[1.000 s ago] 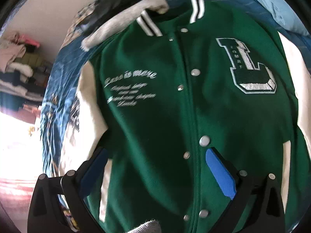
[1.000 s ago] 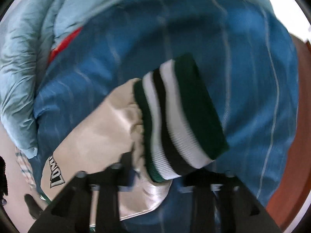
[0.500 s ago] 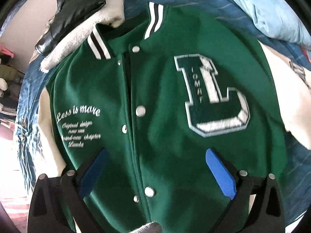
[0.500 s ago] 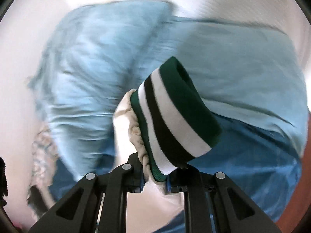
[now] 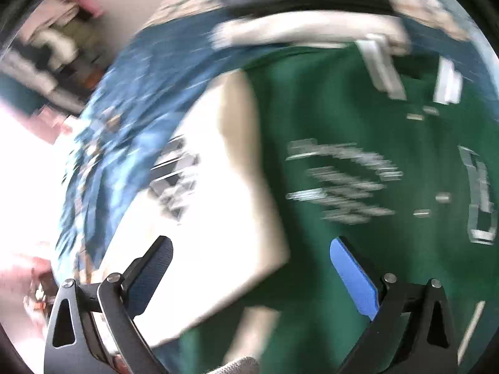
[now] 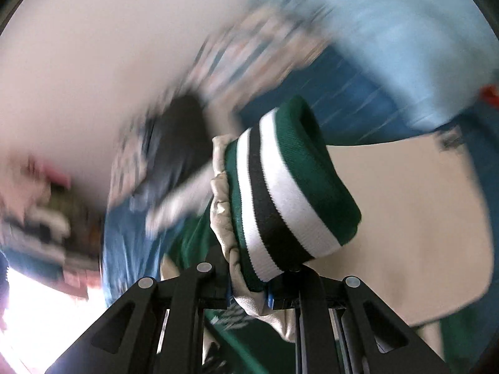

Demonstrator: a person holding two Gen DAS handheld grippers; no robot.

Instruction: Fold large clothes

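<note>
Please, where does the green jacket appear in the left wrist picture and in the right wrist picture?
Left wrist: the green jacket fills the right half, its body blurred.
Right wrist: its striped cuff sits at centre, pinched in the right hand-held gripper.
Shared landmark: the blue bedcover.

Bed covered by a blue striped sheet (image 5: 124,118), heavily motion-blurred in both views. Directly on it lie a green varsity jacket with cream sleeves (image 5: 358,118) — spread front-up, one cream sleeve (image 5: 218,187) resting on the sheet beside the body — and a pale blue quilt (image 6: 405,31) bunched along one edge. A dark garment with pale lining (image 5: 305,9) lies touching the jacket's collar.
</note>
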